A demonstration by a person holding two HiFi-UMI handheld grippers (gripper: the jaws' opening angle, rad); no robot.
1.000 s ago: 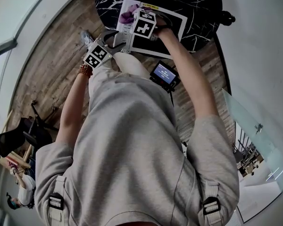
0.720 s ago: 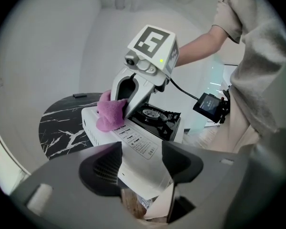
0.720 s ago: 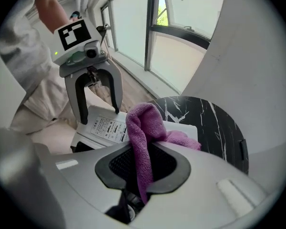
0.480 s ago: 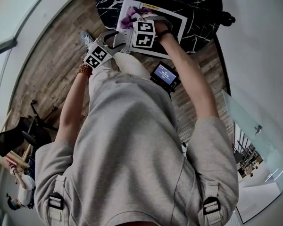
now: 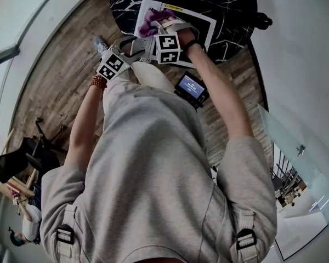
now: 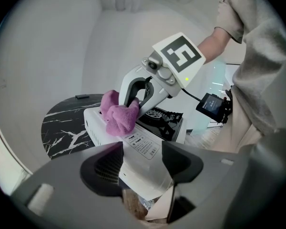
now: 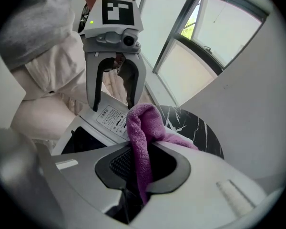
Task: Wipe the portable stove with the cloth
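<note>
The right gripper point(image 7: 140, 168) is clenched on the purple cloth point(image 7: 143, 128), which rests bunched on the white top of the portable stove point(image 6: 97, 128), just beside its label panel point(image 6: 142, 144). The left gripper point(image 6: 142, 163) holds its 2 jaws apart at the stove's near corner.

**A:** We're wearing a grey short-sleeved sweatshirt point(image 5: 153, 163) and pale trousers point(image 5: 153, 76), with black buckles point(image 5: 65, 234) at the shoulders.

**B:** There's a beaded bracelet point(image 5: 99, 81) on our left wrist too. The left tool point(image 7: 112, 105) and right tool point(image 6: 133, 106) are both pale grey with dark ribbed pads. Each one carries a black-and-white marker cube point(image 5: 112, 66).
</note>
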